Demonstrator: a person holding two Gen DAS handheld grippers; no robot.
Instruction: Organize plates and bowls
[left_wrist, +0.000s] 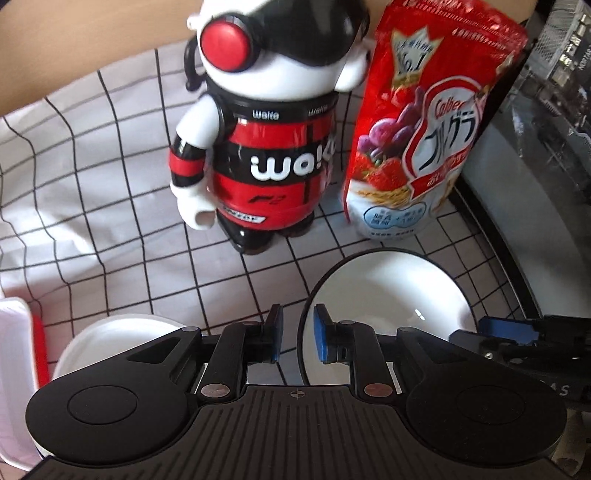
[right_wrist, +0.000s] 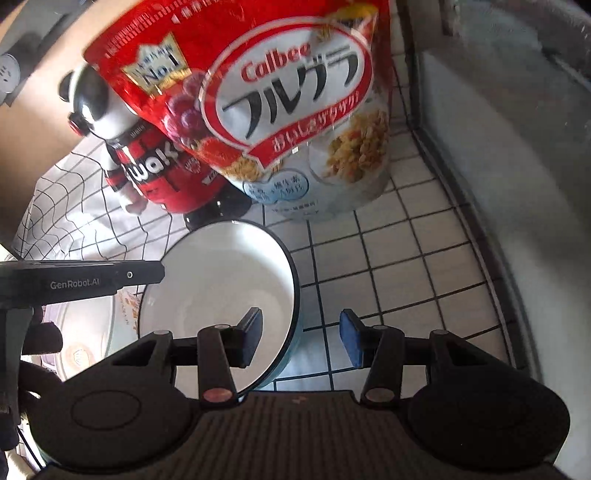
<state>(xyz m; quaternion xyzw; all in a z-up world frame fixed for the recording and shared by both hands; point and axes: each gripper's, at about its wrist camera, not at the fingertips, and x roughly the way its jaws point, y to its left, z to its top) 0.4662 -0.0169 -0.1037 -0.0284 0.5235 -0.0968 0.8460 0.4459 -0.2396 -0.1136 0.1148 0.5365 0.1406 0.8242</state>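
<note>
A white bowl with a dark rim (left_wrist: 391, 291) (right_wrist: 221, 291) stands on the checked cloth (left_wrist: 110, 206). My left gripper (left_wrist: 298, 334) hangs over the bowl's left edge; the thin rim runs through the narrow gap between the blue pads without touching either. My right gripper (right_wrist: 300, 334) straddles the bowl's right rim, one finger (right_wrist: 251, 332) over the inside and the other finger (right_wrist: 349, 338) outside, both apart from it. Each gripper also shows in the other's view, the right gripper (left_wrist: 517, 334) beside the bowl and the left gripper (right_wrist: 74, 280) over its far side. A second white dish (left_wrist: 118, 336) lies at lower left.
A red, black and white robot-shaped bottle (left_wrist: 258, 147) and a red cereal bag (left_wrist: 424, 129) (right_wrist: 277, 110) stand just behind the bowl. A red-and-white container (left_wrist: 22, 350) sits at the left edge. A grey basin wall (right_wrist: 517, 184) borders the right. A patterned dish (right_wrist: 88, 332) lies left of the bowl.
</note>
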